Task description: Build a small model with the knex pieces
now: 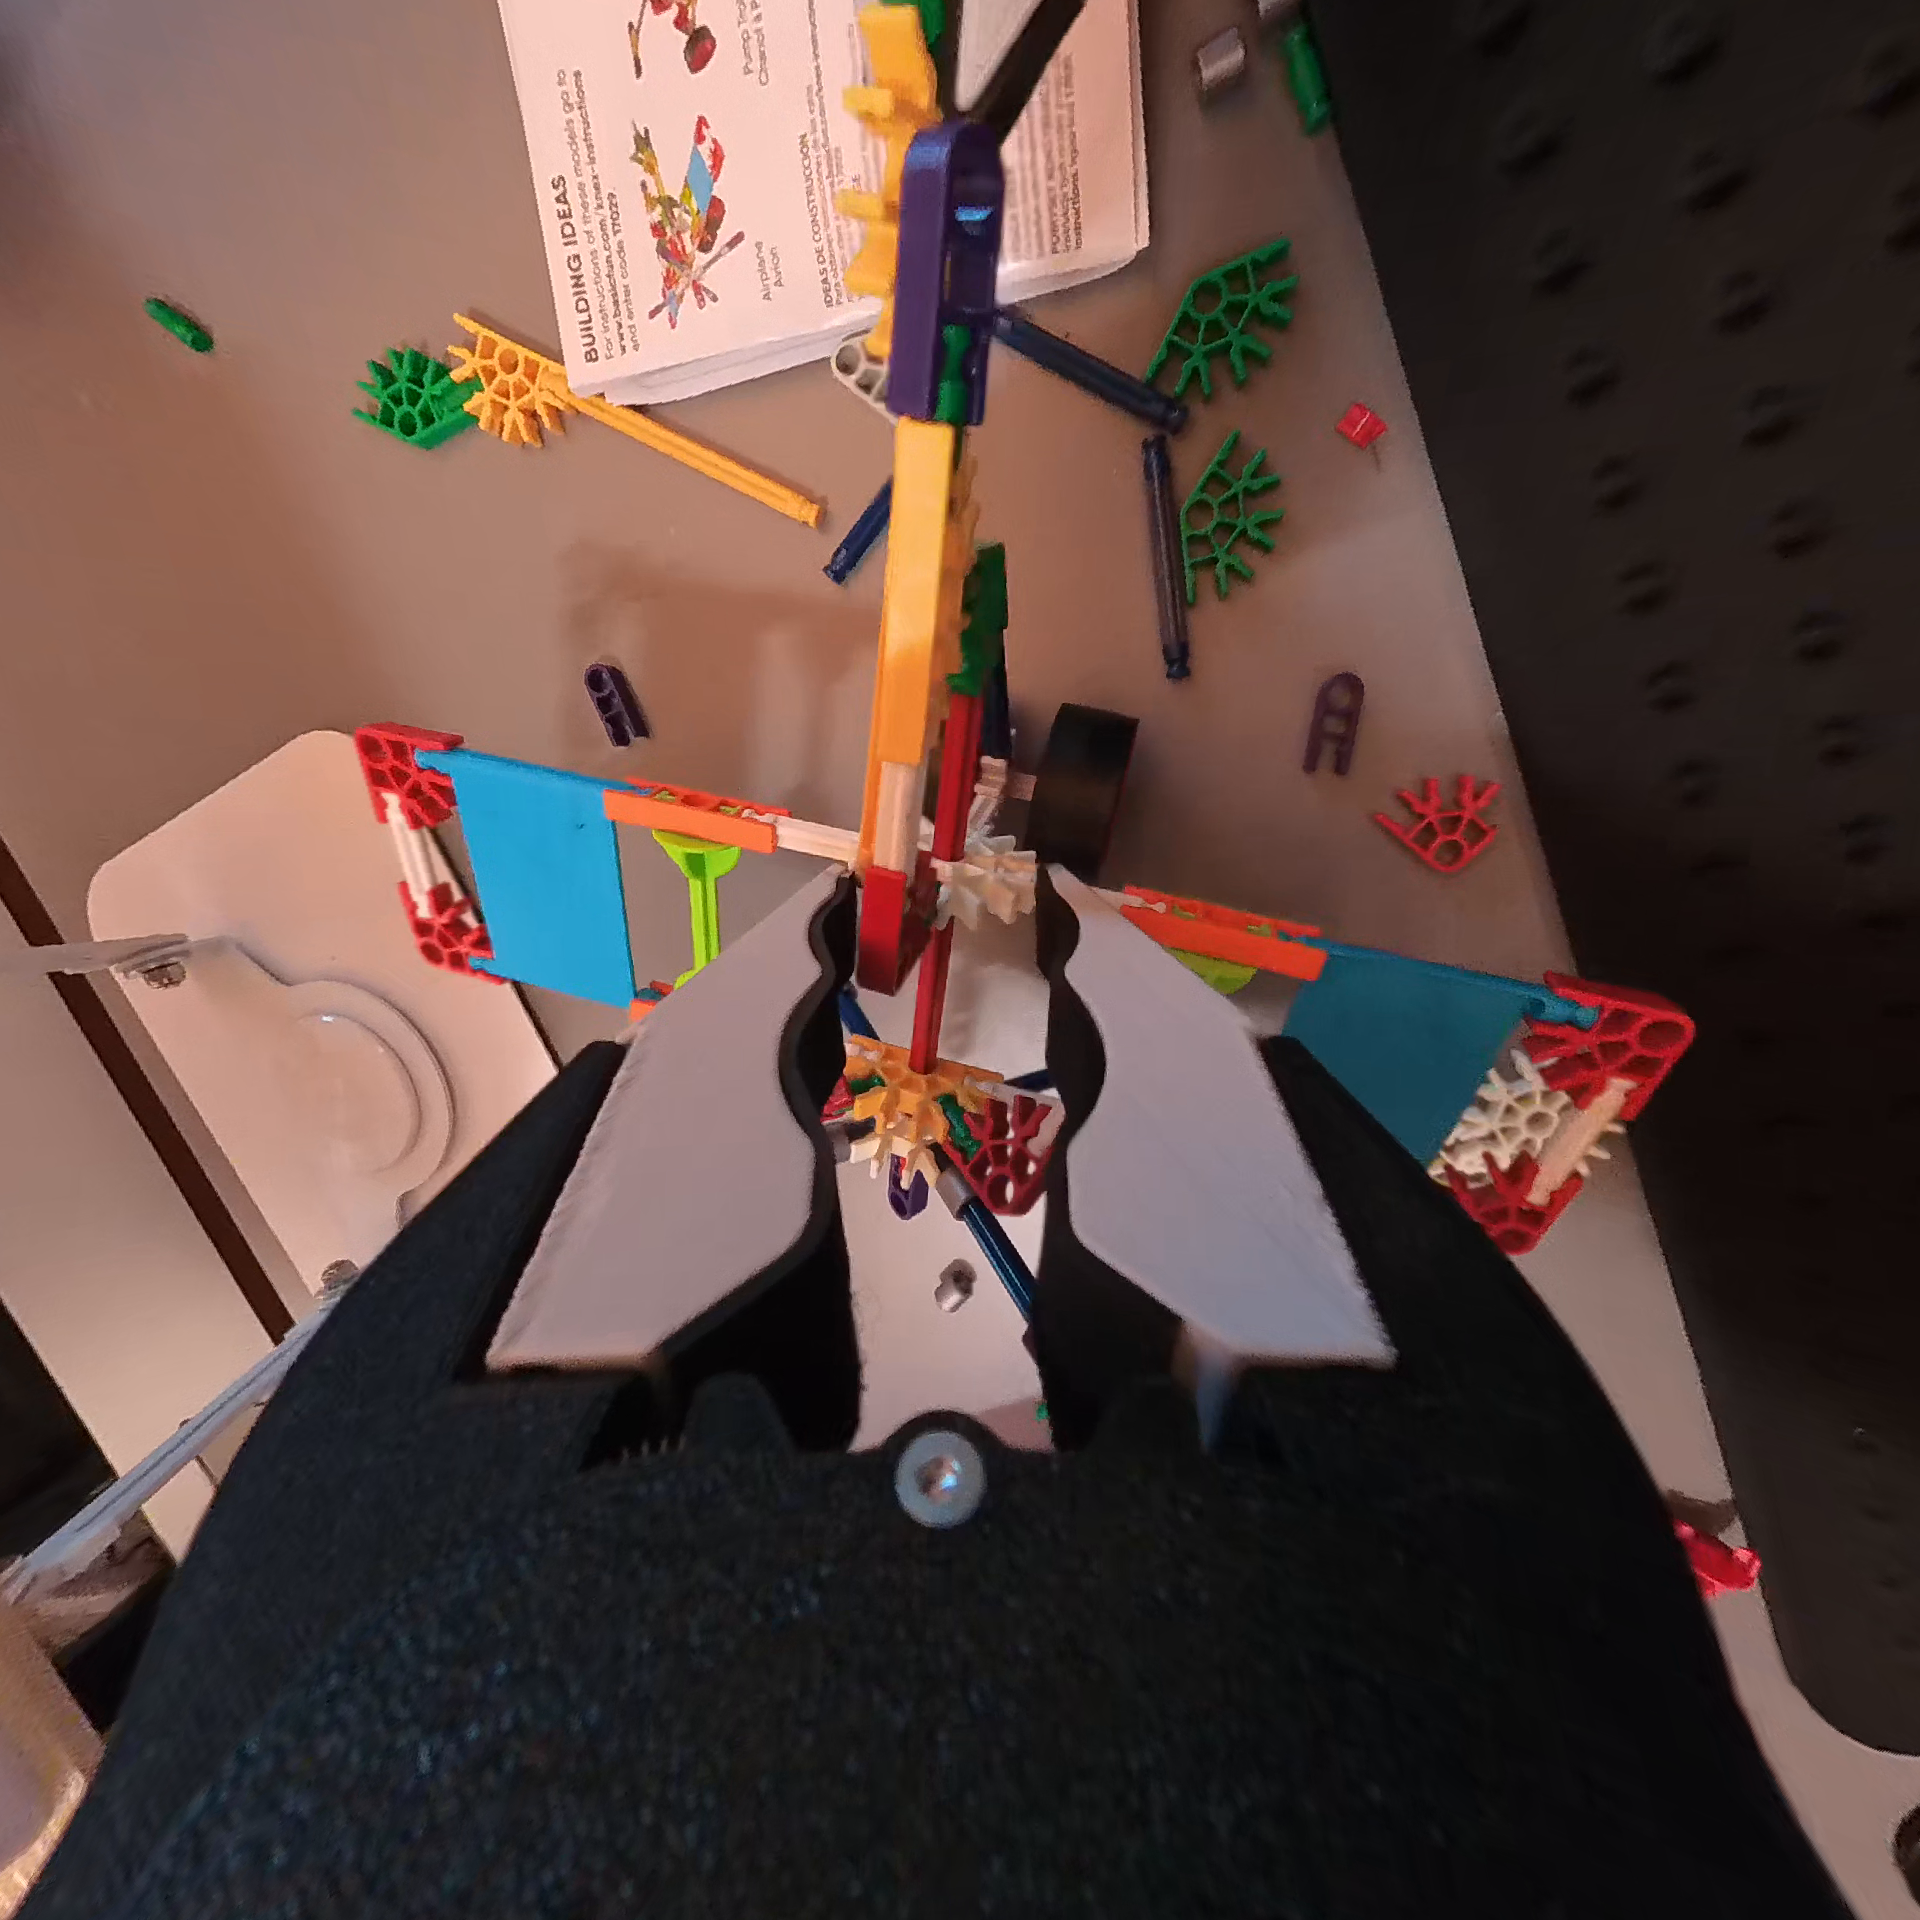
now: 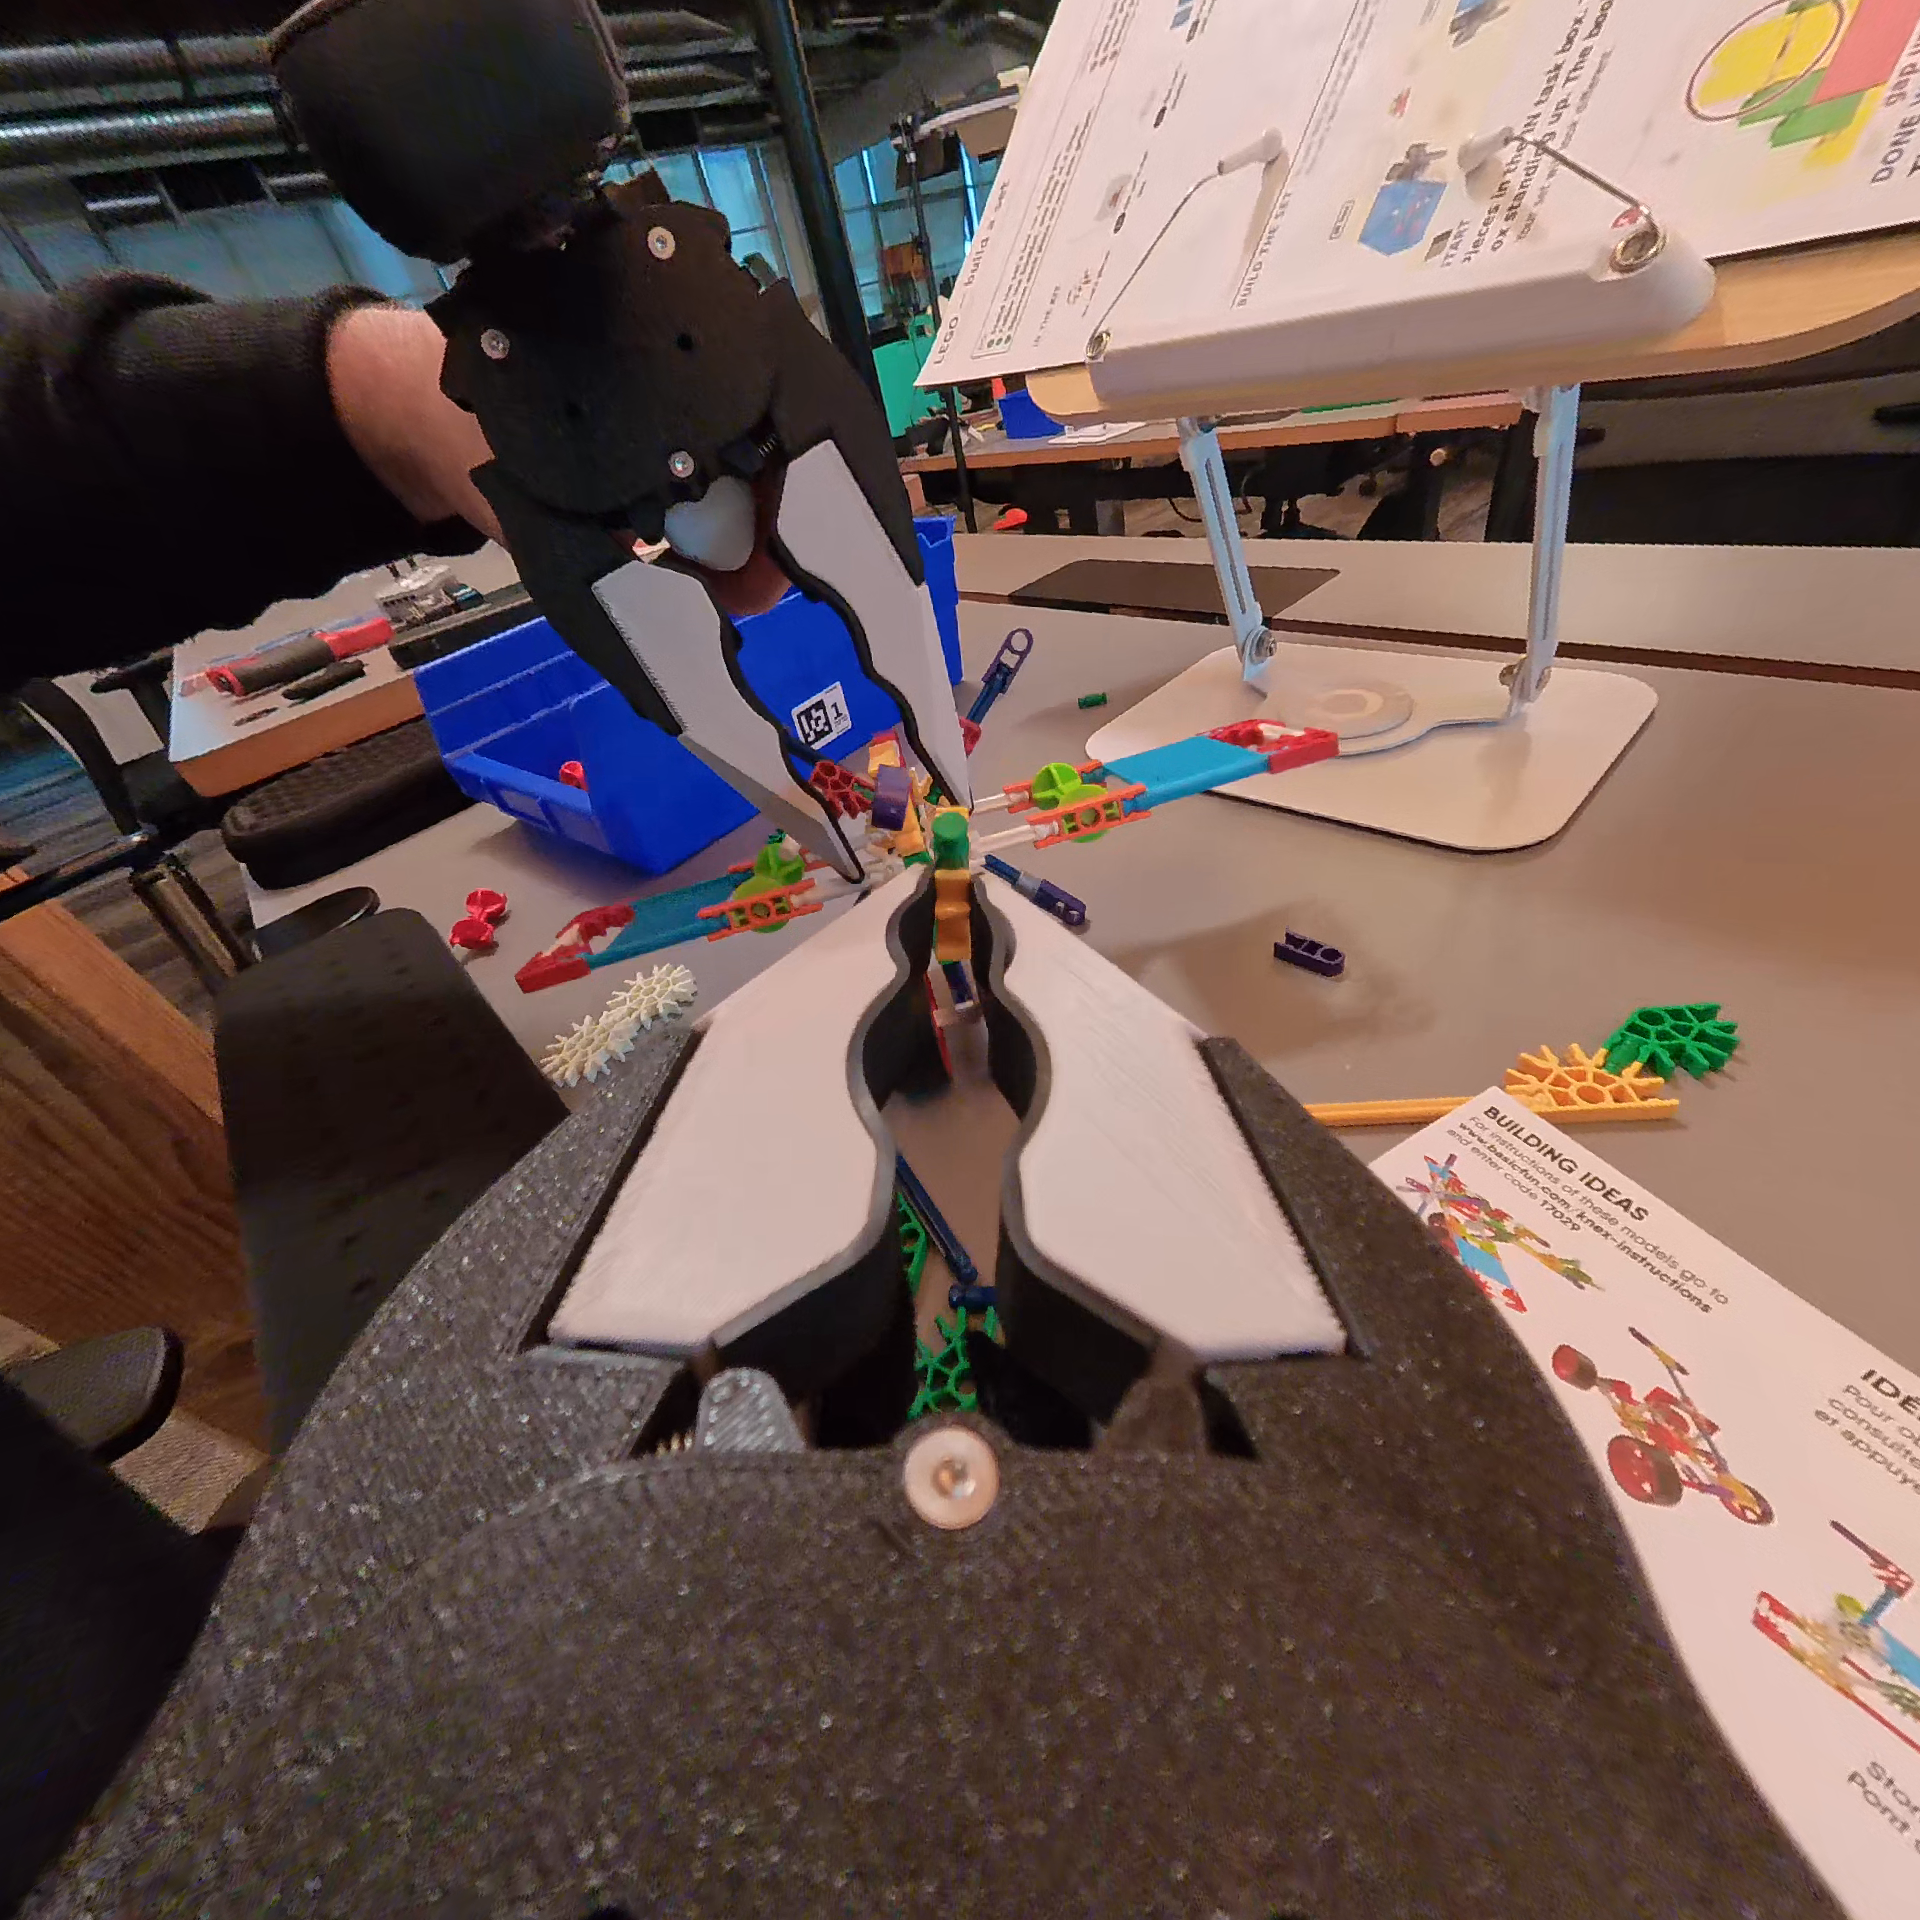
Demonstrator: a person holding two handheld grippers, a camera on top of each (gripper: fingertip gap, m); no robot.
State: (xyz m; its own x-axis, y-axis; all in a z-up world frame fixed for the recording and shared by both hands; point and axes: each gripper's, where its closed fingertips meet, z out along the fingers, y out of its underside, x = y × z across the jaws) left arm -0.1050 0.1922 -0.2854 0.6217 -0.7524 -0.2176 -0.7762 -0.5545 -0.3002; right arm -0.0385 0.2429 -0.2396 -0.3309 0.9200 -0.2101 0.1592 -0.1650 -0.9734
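A construction-toy model with blue wing panels (image 1: 545, 862) and red corner connectors stands on the grey table (image 1: 260, 520). My left gripper (image 1: 945, 883) reaches down over its middle, jaws closed onto the red connector (image 1: 883, 935) and white connector (image 1: 987, 883) at the hub. It also shows in the right wrist view (image 2: 906, 842), held by a sleeved hand. My right gripper (image 2: 956, 888) is shut on the model's far end, with a yellow connector (image 2: 951, 914) and a green rod end (image 2: 948, 831) between its tips. The purple connector (image 1: 945, 270) sits at that end.
An instruction booklet (image 1: 727, 187) lies on the table. Loose pieces lie about: green connectors (image 1: 1226, 312), a yellow rod with connector (image 1: 623, 416), a red connector (image 1: 1444, 821) and a black wheel (image 1: 1081, 790). A white page stand (image 2: 1455, 748), a blue bin (image 2: 582, 748) and a black chair (image 2: 364, 1091) surround the model. The gap from one gripper's tips to the other's is roughly 10 centimetres.
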